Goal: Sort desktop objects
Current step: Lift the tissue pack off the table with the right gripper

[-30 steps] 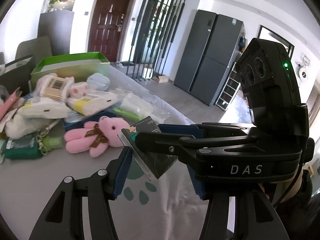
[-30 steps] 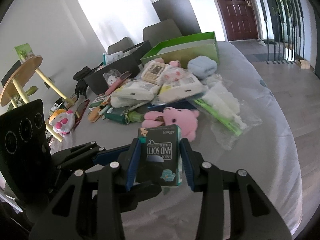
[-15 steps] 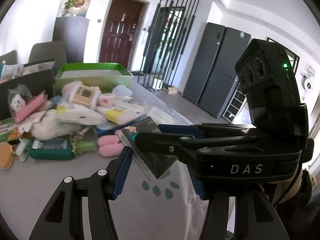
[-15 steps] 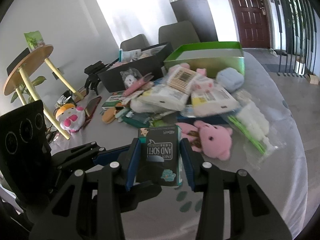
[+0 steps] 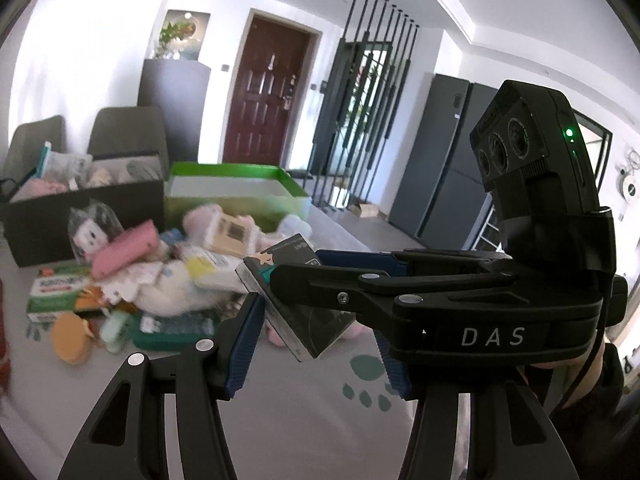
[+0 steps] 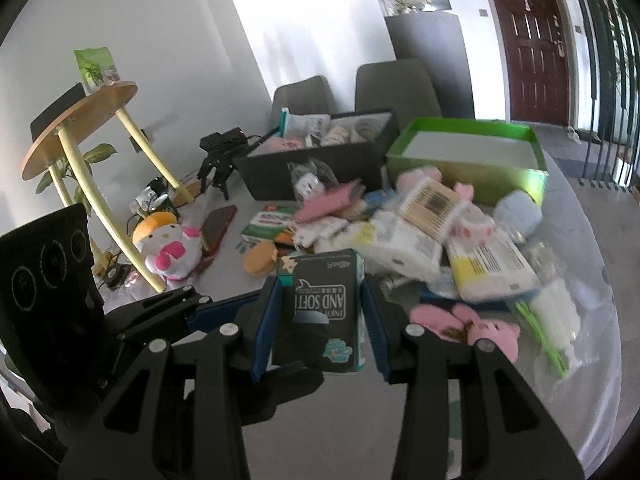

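Gripping the dark tissue pack (image 6: 326, 310) between its blue pads, the right gripper (image 6: 320, 316) holds it off the grey table (image 6: 460, 420), pack upright with its print upside down. The left gripper (image 5: 316, 340) sits crosswise just beside it, fingers wide apart with one either side of the pack's corner, not pinching it. Just beyond, a pink plush bunny (image 6: 472, 326) lies on the cloth at the near edge of the clutter pile, with a yellow-and-white pack (image 6: 488, 268) and a cotton swab box (image 6: 430, 204) heaped behind. Farther back stand the black bin (image 6: 316, 168), already holding items, and beside it the green box (image 6: 472, 160).
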Demonstrator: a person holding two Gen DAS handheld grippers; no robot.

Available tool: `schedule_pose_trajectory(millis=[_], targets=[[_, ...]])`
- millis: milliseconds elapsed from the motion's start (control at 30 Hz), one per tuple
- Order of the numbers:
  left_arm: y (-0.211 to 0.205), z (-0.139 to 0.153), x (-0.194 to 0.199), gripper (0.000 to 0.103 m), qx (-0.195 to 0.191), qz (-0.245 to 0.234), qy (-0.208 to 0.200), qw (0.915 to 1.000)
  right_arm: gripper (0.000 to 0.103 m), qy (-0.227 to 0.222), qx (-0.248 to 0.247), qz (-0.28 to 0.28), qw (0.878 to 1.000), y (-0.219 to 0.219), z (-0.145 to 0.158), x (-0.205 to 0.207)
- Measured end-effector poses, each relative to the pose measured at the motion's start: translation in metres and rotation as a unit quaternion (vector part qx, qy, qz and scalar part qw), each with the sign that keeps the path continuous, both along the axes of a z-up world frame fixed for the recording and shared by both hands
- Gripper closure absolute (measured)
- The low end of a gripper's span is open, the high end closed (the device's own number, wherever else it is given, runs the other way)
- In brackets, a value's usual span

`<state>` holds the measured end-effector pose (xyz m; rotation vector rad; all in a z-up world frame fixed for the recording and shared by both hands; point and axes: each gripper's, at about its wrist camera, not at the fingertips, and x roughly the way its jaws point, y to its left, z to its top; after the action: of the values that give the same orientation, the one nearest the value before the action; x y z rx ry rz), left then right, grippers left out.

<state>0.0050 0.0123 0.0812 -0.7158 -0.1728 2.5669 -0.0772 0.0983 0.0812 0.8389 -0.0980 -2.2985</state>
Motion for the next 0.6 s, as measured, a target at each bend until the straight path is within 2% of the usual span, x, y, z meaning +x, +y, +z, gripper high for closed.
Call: schedule_pose_trajectory(millis=[600], targets=[[-0.037,0.047,-0.014,0.047,-0.018,0.024,0.047,0.9985,0.06,0.04,-0.015,0.024,0.999,-0.037,0.05,-0.02]])
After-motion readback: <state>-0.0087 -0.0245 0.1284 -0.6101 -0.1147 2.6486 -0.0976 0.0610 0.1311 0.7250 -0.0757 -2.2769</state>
